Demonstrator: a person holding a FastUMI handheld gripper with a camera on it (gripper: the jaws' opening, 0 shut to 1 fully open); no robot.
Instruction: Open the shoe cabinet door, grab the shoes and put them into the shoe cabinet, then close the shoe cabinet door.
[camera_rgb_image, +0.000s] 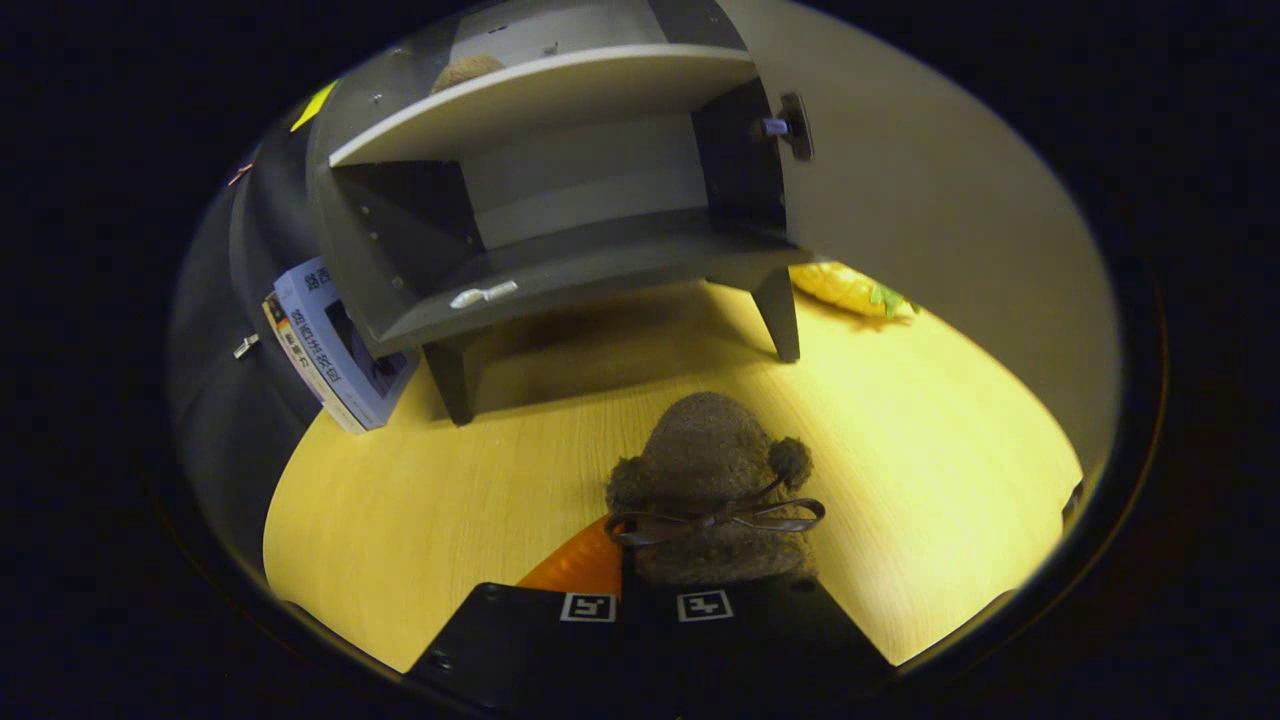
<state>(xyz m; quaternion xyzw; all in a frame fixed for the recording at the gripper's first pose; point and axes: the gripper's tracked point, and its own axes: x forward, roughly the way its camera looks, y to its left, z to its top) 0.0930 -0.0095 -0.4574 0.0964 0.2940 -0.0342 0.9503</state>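
You have the shoe cabinet (560, 230) as the landmark: it stands on short legs on the worktop (920, 470), well beyond the tongs. Its door (930, 200) stands swung open on one side of the cabinet, with a small latch fitting (790, 125) at its inner edge. Inside the cabinet, one shelf (545, 95) spans the upper part and carries a brown fuzzy shoe (465, 70), partly hidden behind the shelf edge. The lower compartment floor is bare but for a small pale handle-like piece (484, 294) at its front edge.

A boxed package (335, 345) leans against the cabinet's side opposite the door. A yellow toy with green leaves (850, 288) lies on the worktop behind the cabinet's door-side leg.

A second brown fuzzy shoe (715, 480), with pompoms and a thin bow, sits in front of the cabinet, just ahead of the tongs (645, 605). The tongs are pressed close together around the shoe's near end; whether both fingers actually press it, you cannot tell. An orange object (580, 565) lies just beside the shoe.
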